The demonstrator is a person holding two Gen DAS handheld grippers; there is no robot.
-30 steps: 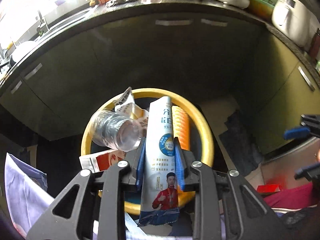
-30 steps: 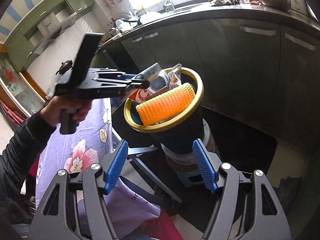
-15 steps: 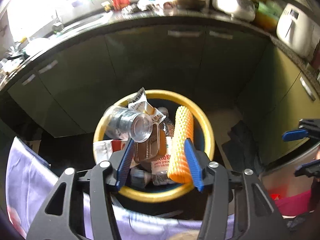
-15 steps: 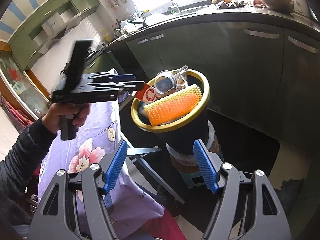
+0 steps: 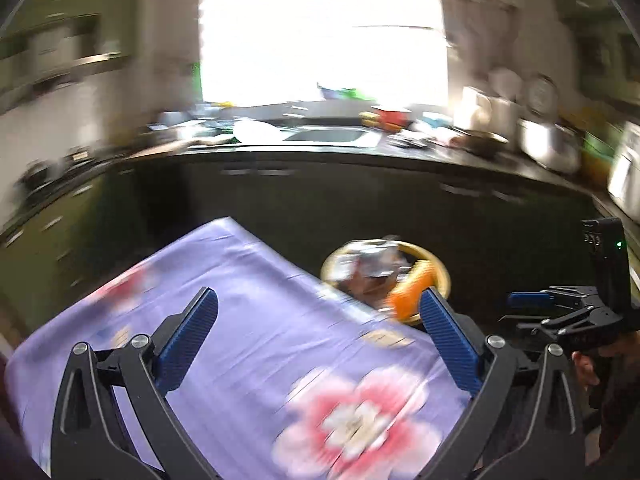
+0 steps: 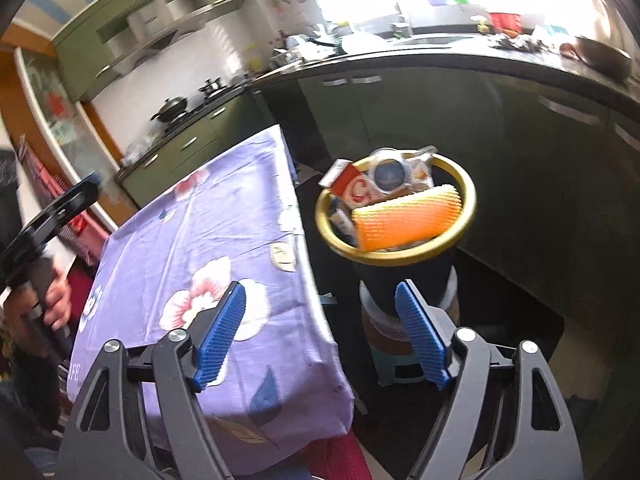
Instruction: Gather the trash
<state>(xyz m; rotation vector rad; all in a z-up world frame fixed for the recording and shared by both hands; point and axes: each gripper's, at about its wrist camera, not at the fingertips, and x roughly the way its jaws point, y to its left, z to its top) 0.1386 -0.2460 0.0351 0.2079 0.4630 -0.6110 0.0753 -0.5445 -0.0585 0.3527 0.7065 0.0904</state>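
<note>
Bin (image 6: 394, 257) holds sponge (image 6: 408, 222), carton (image 6: 352, 188).

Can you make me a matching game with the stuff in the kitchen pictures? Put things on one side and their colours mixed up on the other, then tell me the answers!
Things:
1. Tablecloth
2. Rim of the trash bin
3. Bumpy foam sleeve in the bin
4. Pads on the right hand-held gripper

Colours:
A. Orange
B. Blue
C. Purple with pink flowers
D. Yellow

Right pairs: 1-C, 2-D, 3-A, 4-B
</note>
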